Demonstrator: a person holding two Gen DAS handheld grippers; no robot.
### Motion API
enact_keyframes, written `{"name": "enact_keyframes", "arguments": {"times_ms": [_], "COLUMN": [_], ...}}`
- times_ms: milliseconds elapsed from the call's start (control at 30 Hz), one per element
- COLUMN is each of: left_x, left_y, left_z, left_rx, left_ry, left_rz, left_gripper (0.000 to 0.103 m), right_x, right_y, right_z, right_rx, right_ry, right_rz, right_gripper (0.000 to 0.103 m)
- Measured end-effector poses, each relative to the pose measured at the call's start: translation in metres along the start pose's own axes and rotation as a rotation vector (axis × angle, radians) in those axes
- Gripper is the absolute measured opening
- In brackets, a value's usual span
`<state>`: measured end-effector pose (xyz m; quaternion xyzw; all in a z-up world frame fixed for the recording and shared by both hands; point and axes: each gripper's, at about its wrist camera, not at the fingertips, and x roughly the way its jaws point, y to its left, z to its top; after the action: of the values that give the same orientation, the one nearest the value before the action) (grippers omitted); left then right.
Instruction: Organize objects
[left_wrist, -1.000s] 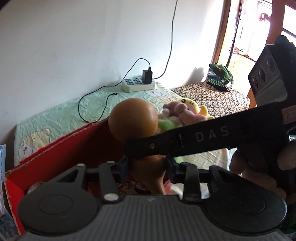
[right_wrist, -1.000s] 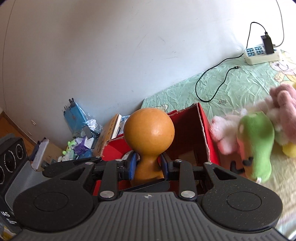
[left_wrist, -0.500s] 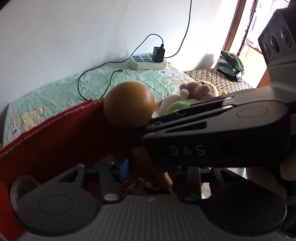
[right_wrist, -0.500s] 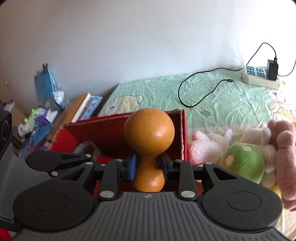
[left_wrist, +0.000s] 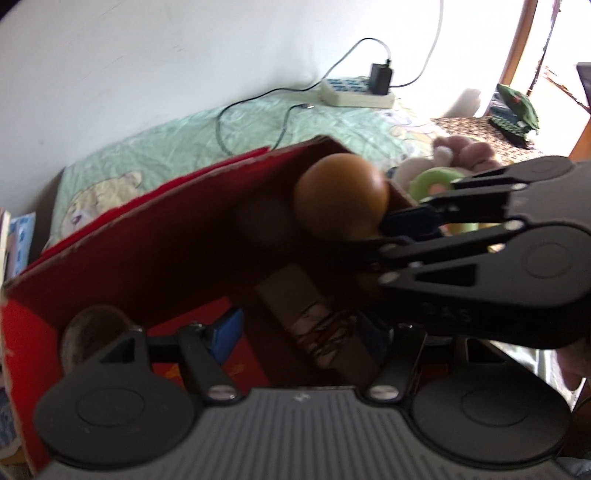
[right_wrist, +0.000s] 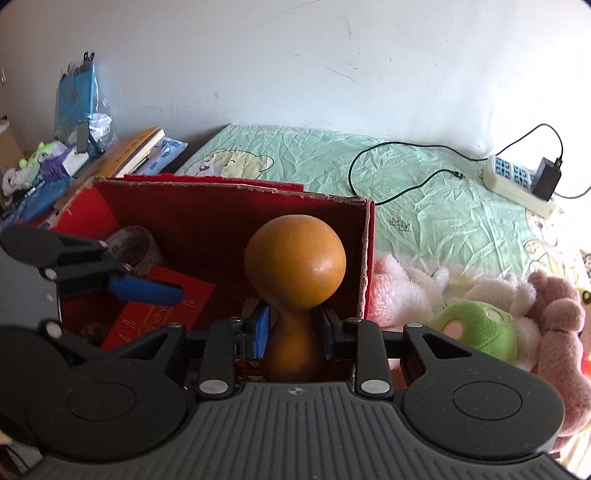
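The right gripper (right_wrist: 294, 332) pinches the narrow neck of the gourd (right_wrist: 295, 266), upright, its round head just ahead of the fingers. A second ago the left gripper (left_wrist: 301, 334) clamped this neck too; it has let go, its fingers now spread with nothing between them, and the gourd has come down from above the box (right_wrist: 229, 201) to inside its right end, near the wall. Judged from that, the handover is done and only lowering and release remain

Counted: one gourd, one box, one tape roll (right_wrist: 135, 247) and one red booklet (right_wrist: 162, 306) to the gripper's left inside the box. On the bed (right_wrist: 424, 206) to the right lie about four plush toys (right_wrist: 476, 328), piled so the count is unsure; beyond, one power strip (right_wrist: 517, 184)
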<state>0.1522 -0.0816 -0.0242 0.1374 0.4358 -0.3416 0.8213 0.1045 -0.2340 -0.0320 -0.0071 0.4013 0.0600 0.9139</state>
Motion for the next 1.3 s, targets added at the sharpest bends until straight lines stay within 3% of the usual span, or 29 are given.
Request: {"name": "enact_keyframes", "arguments": {"times_ms": [300, 433, 767, 1033, 1300], "left_x": [0.005, 0.011, 0.020, 0.016, 0.015], "left_y": [0.029, 0.032, 0.033, 0.033, 0.036], "left_z": [-0.001, 0.002, 0.002, 0.001, 0.000], "left_rx": [-0.080, -0.100, -0.126, -0.157, -0.171], "left_ry": [0.051, 0.063, 0.089, 0.055, 0.034], "left_rz": [0.151, 0.171, 0.197, 0.261, 0.299], "left_gripper": [0.072, 0.074, 0.074, 0.084, 0.085], "right_x": [-0.001, -0.003, -0.006, -0.001, 0.008], "right_y": [0.001, 0.000, 0.000, 0.006, 0.006], "right_z": [0.000, -0.002, -0.007, -0.008, -0.003], "right_rx": [0.020, 0.067, 0.135, 0.185, 0.210], "right_ry": [0.001, -0.005, -0.053, -0.071, -0.096], "right_rz": [-0.021, -0.005, -0.003, 0.011, -0.003], "right_gripper": [0.031, 0.037, 0.037, 0.037, 0.035]}}
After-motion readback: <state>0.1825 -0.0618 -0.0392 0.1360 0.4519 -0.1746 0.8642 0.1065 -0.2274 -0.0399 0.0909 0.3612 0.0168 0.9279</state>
